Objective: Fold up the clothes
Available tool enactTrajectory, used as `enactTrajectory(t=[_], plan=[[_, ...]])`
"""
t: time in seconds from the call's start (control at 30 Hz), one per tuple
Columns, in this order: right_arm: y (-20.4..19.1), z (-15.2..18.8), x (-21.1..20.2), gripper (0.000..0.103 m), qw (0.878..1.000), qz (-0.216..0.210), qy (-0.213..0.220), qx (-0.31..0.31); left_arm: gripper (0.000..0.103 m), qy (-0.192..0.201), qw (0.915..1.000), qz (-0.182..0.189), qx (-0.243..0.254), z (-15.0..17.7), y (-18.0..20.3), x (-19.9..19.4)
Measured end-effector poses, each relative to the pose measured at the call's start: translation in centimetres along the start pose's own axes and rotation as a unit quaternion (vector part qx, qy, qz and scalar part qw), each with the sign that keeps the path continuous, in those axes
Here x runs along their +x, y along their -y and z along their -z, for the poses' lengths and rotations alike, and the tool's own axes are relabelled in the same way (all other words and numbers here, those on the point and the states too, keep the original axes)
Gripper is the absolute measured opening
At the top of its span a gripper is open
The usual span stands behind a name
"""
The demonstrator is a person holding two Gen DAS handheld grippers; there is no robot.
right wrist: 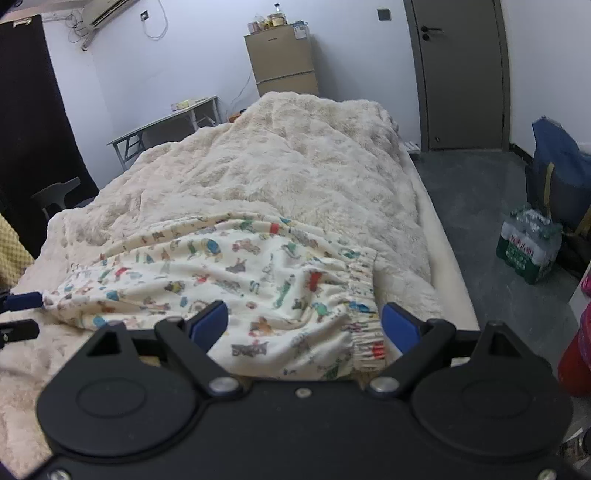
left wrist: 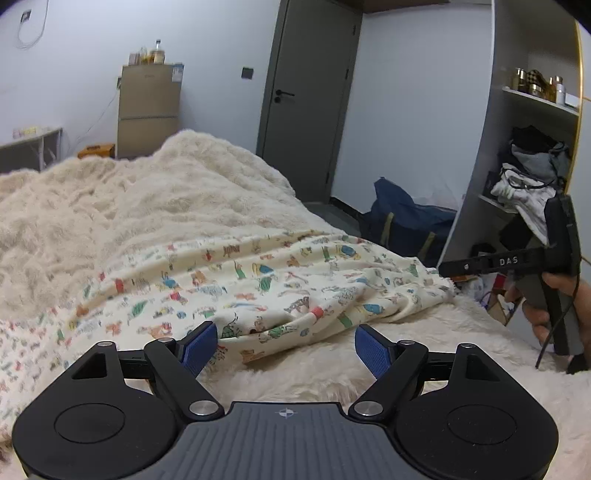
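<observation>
Printed pyjama trousers (right wrist: 258,280) look light and floppy; elastic waistband (right wrist: 364,295) offers firmest hold. Both grippers, left (left wrist: 284,343) and right (right wrist: 304,325), gape.

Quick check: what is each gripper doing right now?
Left gripper: open, the printed garment lies between its fingers, not pinched.
Right gripper: open over the garment's elastic hem, holding nothing.

One printed garment (right wrist: 236,280) on one bed (right wrist: 295,166) with one fluffy cream blanket (left wrist: 110,192). Two tongs: left tongs (left wrist: 284,343), right tongs (right wrist: 304,325). One brown fridge (right wrist: 282,62), one grey door (right wrist: 461,74), one folding table (right wrist: 166,122), one blue bag (left wrist: 406,218), one pack of water bottles (right wrist: 528,243), one air conditioner (right wrist: 103,11). One hand (left wrist: 554,306).
</observation>
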State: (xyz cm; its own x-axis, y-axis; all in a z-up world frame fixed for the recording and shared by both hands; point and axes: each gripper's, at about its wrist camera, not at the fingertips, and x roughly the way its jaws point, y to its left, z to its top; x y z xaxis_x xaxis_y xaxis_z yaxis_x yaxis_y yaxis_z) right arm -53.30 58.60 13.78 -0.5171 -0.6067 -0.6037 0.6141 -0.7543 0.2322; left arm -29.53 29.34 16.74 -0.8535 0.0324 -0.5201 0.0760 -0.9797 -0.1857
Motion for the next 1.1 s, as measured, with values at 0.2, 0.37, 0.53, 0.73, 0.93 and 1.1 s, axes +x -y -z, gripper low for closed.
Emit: enactTrajectory(t=[0.2, 0.37, 0.53, 0.73, 0.93, 1.1], plan=[[-0.2, 0.4, 0.6, 0.090, 1.000, -0.005, -0.010, -0.004, 0.043, -0.044, 0.9983, 0.035, 0.011, 0.7, 0.5, 1.4], [0.4, 0.2, 0.5, 0.090, 1.000, 0.004, -0.005, 0.002, 0.048, -0.024, 0.9991, 0.026, -0.022, 0.2, -1.1, 0.5], [1.2, 0.3, 0.4, 0.090, 1.000, 0.003, -0.004, 0.012, 0.049, 0.016, 0.9973, 0.042, -0.058, -0.5, -2.4, -1.2], [1.5, 0.5, 0.6, 0.090, 1.000, 0.001, -0.007, 0.012, 0.050, 0.002, 0.9999, -0.007, -0.011, -0.7, -0.7, -0.3], [1.4, 0.4, 0.5, 0.090, 1.000, 0.005, -0.004, 0.011, 0.055, 0.032, 0.9971, -0.068, 0.013, -0.9, -0.4, -1.5], [1.4, 0.5, 0.6, 0.090, 1.000, 0.004, -0.005, 0.012, 0.056, 0.030, 0.9899, -0.130, 0.048, -0.6, -0.6, -1.0]])
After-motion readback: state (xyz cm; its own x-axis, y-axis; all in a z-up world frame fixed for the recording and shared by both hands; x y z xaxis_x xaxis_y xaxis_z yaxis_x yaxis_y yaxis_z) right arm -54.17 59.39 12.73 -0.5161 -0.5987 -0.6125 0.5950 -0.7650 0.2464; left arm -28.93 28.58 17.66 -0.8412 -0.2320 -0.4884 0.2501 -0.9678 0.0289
